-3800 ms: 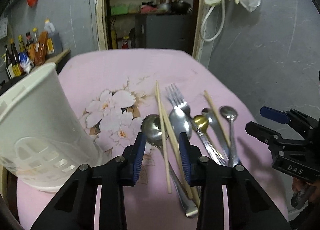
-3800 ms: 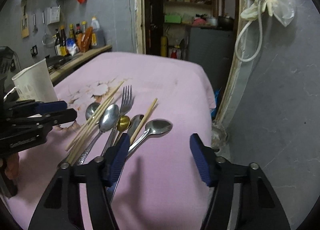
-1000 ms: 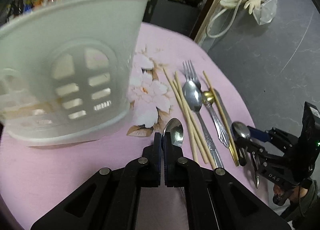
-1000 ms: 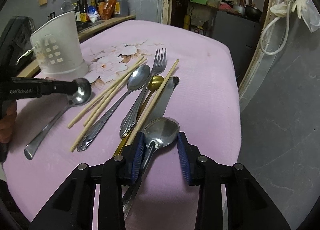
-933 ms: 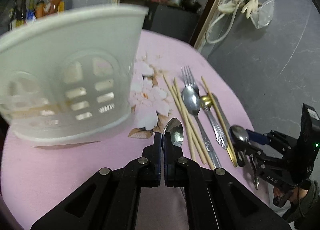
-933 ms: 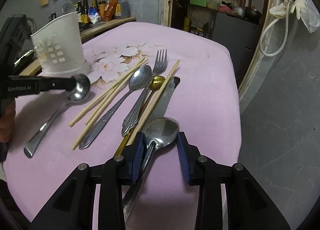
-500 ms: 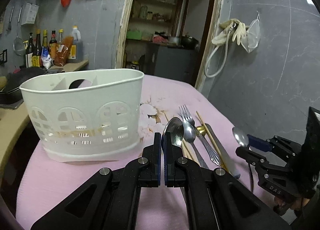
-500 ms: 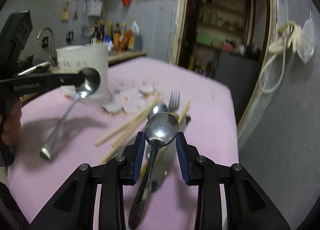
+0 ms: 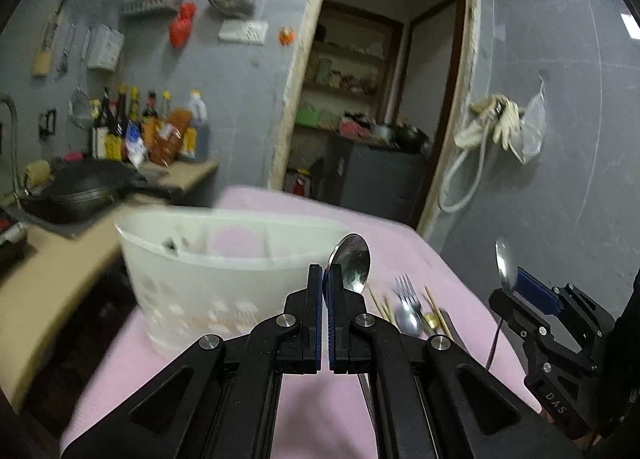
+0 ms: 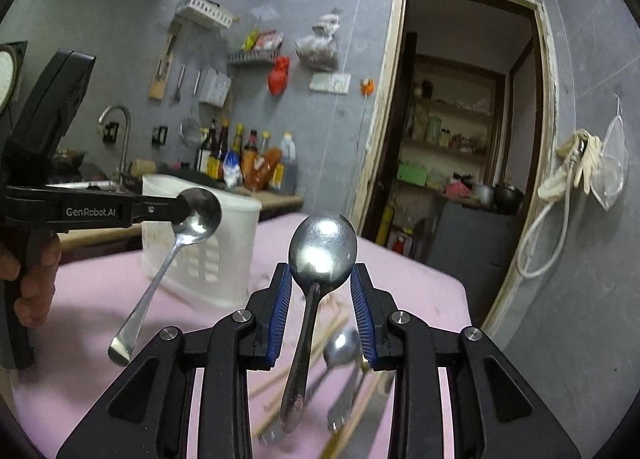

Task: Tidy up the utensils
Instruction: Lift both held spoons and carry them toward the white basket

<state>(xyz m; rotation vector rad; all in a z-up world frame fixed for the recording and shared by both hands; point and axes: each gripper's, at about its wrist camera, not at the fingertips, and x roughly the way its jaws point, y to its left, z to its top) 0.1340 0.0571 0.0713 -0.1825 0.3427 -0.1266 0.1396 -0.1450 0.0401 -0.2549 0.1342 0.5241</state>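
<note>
My left gripper (image 9: 325, 279) is shut on a steel spoon (image 9: 351, 264), bowl up, raised in front of the white slotted utensil holder (image 9: 208, 283). In the right wrist view this spoon (image 10: 198, 217) hangs handle down beside the holder (image 10: 212, 259). My right gripper (image 10: 320, 291) is shut on a larger spoon (image 10: 323, 249) by its bowl edges, held above the table; it also shows in the left wrist view (image 9: 505, 264). A fork (image 9: 406, 291), a spoon (image 9: 407, 319) and chopsticks (image 9: 382, 305) lie on the pink cloth.
The pink table (image 9: 400, 239) meets a wooden counter (image 9: 52, 279) on the left with a black wok (image 9: 80, 195) and sauce bottles (image 9: 148, 131). A grey wall (image 9: 560, 179) is close on the right, a doorway behind.
Both grippers have risen with their spoons, high above the table. The left spoon now stands level with the holder's rim. The cutlery on the cloth has not moved.
</note>
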